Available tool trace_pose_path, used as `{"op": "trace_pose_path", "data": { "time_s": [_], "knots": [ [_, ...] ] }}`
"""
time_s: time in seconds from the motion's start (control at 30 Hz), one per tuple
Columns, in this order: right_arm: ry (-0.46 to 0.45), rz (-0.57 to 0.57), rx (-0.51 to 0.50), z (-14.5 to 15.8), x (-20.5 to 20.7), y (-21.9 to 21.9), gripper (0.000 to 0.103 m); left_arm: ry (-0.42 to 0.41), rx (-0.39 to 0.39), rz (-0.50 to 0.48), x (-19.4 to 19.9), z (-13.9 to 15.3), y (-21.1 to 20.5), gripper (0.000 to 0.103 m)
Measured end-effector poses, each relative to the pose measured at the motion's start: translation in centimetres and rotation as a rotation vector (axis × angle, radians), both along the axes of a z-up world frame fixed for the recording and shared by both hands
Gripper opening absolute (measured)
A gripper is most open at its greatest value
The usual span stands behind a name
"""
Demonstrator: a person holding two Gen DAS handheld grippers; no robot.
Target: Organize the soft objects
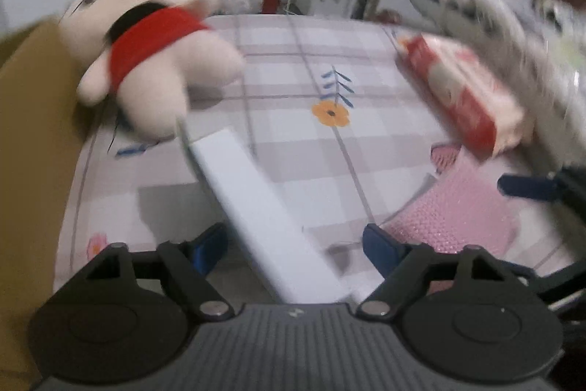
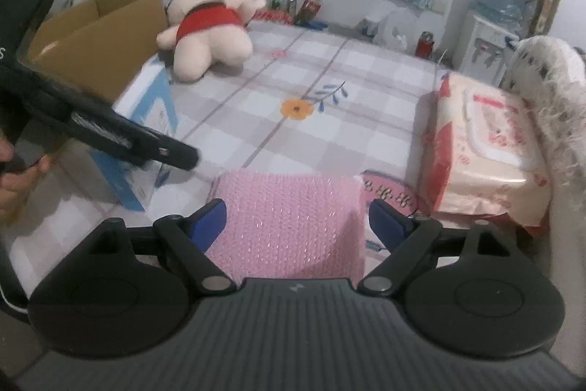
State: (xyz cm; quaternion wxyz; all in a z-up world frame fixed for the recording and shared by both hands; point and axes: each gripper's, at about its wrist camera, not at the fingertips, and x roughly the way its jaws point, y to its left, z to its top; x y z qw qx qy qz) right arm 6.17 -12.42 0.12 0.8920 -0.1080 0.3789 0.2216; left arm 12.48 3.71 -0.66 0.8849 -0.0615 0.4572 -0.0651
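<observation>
The left claw (image 1: 295,244) is held with its blue fingers (image 1: 208,244) wide apart above a white and blue carton (image 1: 263,207), without pressing it. The right claw (image 2: 296,222) is likewise spread, over a pink knitted cloth (image 2: 289,226) lying on the checked bed sheet (image 2: 311,90); contact cannot be told. A plush doll in a red shirt (image 2: 208,32) lies beside the cardboard box (image 2: 99,35). A wet-wipe pack (image 2: 487,149) rests at the right, against a fluffy white plush (image 2: 553,90).
</observation>
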Motion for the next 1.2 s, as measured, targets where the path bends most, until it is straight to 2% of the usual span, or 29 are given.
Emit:
{"op": "trace_pose_path", "data": {
  "time_s": [0.07, 0.13, 0.2, 0.27, 0.33, 0.37, 0.4, 0.43, 0.47, 0.53, 0.57, 0.67, 0.7, 0.73, 0.77, 0.8, 0.87, 0.93, 1.0, 1.07, 1.1, 1.13, 1.2],
  "knots": [
    [0.018, 0.006, 0.029, -0.5, 0.0, -0.2, 0.09, -0.008, 0.092, -0.04, 0.4, -0.4, -1.7, 0.084],
    [0.014, -0.003, 0.044, -0.8, -0.1, -0.4, 0.091, -0.012, 0.15, -0.078, 0.8, -0.5, -2.9, 0.084],
    [0.013, -0.01, 0.059, -0.9, -0.1, -0.8, 0.091, 0.01, 0.166, -0.094, 1.5, -0.3, -3.5, 0.084],
    [0.014, -0.013, 0.076, -1.0, -0.1, -1.3, 0.091, 0.007, 0.142, -0.079, 1.5, 0.6, -3.4, 0.082],
    [0.006, -0.011, 0.081, -1.1, -0.2, -1.7, 0.091, -0.02, 0.074, -0.067, 1.0, 2.0, -2.7, 0.052],
    [0.003, -0.009, 0.088, -1.2, -0.2, -1.8, 0.091, -0.041, 0.033, -0.062, 0.5, 2.8, -2.2, 0.033],
    [0.005, -0.012, 0.097, -1.3, -0.1, -1.9, 0.092, -0.037, 0.02, -0.059, 0.3, 3.1, -2.0, 0.022],
    [0.009, -0.018, 0.107, -1.4, 0.0, -2.0, 0.092, -0.011, 0.022, -0.05, 0.4, 3.2, -1.8, 0.021],
    [0.014, -0.023, 0.115, -1.4, 0.1, -2.1, 0.092, 0.019, 0.005, -0.023, 0.3, 3.3, -1.2, 0.021],
    [0.015, -0.021, 0.116, -1.4, 0.1, -2.1, 0.092, 0.061, -0.083, 0.022, -0.2, 3.0, 0.6, 0.021],
    [0.012, -0.019, 0.114, -1.4, 0.0, -2.0, 0.092, 0.073, -0.122, 0.039, -0.6, 2.8, 1.5, 0.024],
    [0.011, -0.022, 0.12, -1.5, 0.0, -2.0, 0.092, 0.11, -0.248, 0.141, -2.2, 2.1, 5.3, 0.054],
    [0.012, -0.023, 0.122, -1.5, 0.1, -2.0, 0.092, 0.122, -0.251, 0.176, -2.7, 2.0, 6.3, 0.062],
    [0.012, -0.023, 0.125, -1.5, 0.1, -2.0, 0.092, 0.125, -0.213, 0.212, -3.2, 1.9, 7.0, 0.066],
    [0.012, -0.022, 0.126, -1.5, 0.1, -1.9, 0.092, 0.114, -0.16, 0.224, -3.6, 2.1, 7.1, 0.075],
    [0.011, -0.02, 0.127, -1.5, 0.0, -1.8, 0.092, 0.103, -0.117, 0.221, -4.0, 2.3, 7.2, 0.086],
    [0.011, -0.013, 0.125, -1.5, 0.0, -1.6, 0.092, 0.099, -0.108, 0.201, -4.7, 2.7, 7.2, 0.094],
    [0.014, -0.005, 0.125, -1.5, 0.0, -1.4, 0.092, 0.091, -0.127, 0.176, -5.1, 2.8, 6.8, 0.094],
    [0.034, 0.011, 0.125, -1.7, 0.1, -1.1, 0.096, 0.085, -0.088, 0.149, -4.8, 2.6, 5.5, 0.094],
    [0.056, 0.022, 0.128, -2.1, 0.1, -0.9, 0.1, 0.105, -0.023, 0.087, -4.2, 1.7, 3.7, 0.092],
    [0.062, 0.024, 0.124, -2.2, 0.1, -0.8, 0.1, 0.117, -0.002, 0.067, -3.9, 1.2, 2.8, 0.073],
    [0.064, 0.025, 0.117, -2.3, 0.1, -0.7, 0.101, 0.113, 0.029, 0.052, -4.0, 0.7, 1.9, 0.074],
    [0.055, 0.026, 0.108, -2.3, 0.1, -0.5, 0.102, 0.029, 0.148, 0.003, -5.1, 0.4, 0.0, 0.073]
  ]
}}
